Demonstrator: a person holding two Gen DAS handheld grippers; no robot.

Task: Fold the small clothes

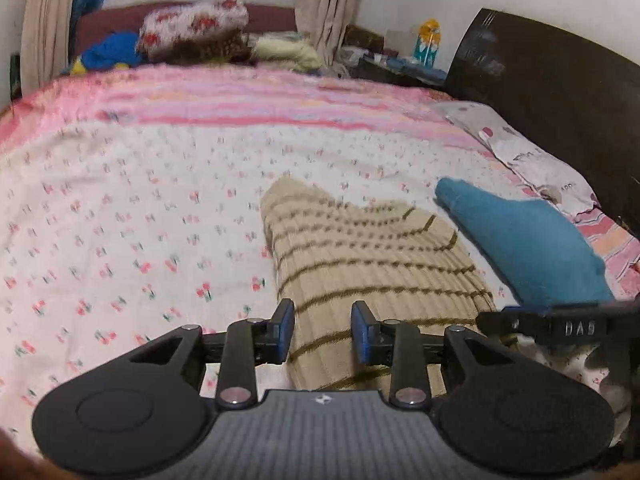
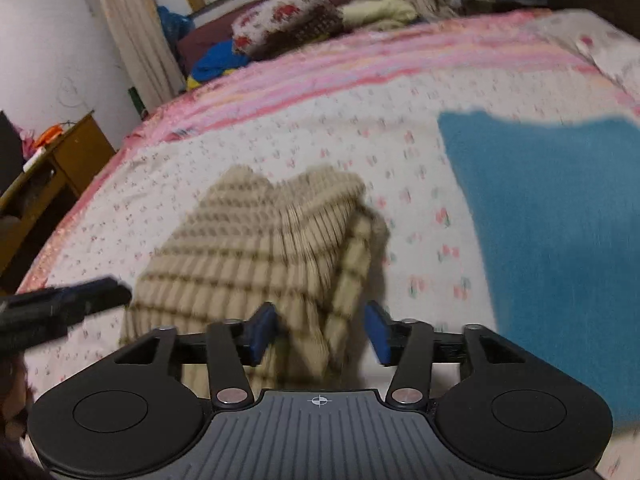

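Note:
A beige knit garment with thin brown stripes point(image 1: 360, 256) lies partly folded on the flowered bedsheet point(image 1: 140, 216); it also shows in the right wrist view point(image 2: 260, 248), rumpled with a raised fold. My left gripper point(image 1: 323, 334) is open, its blue-padded jaws spread just above the garment's near end. My right gripper point(image 2: 318, 332) is open over the garment's near right edge, nothing between its pads. A blue cloth point(image 1: 524, 240) lies to the right of the beige one, also in the right wrist view point(image 2: 560, 232). The right gripper's black body point(image 1: 560, 326) shows in the left view.
A dark headboard point(image 1: 552, 112) stands at the right, with a patterned pillow point(image 1: 520, 152) below it. Pillows and bedding point(image 1: 192, 32) are piled at the far side under the window. A wooden desk point(image 2: 52, 176) stands left of the bed. The left gripper point(image 2: 60, 308) reaches in at the left.

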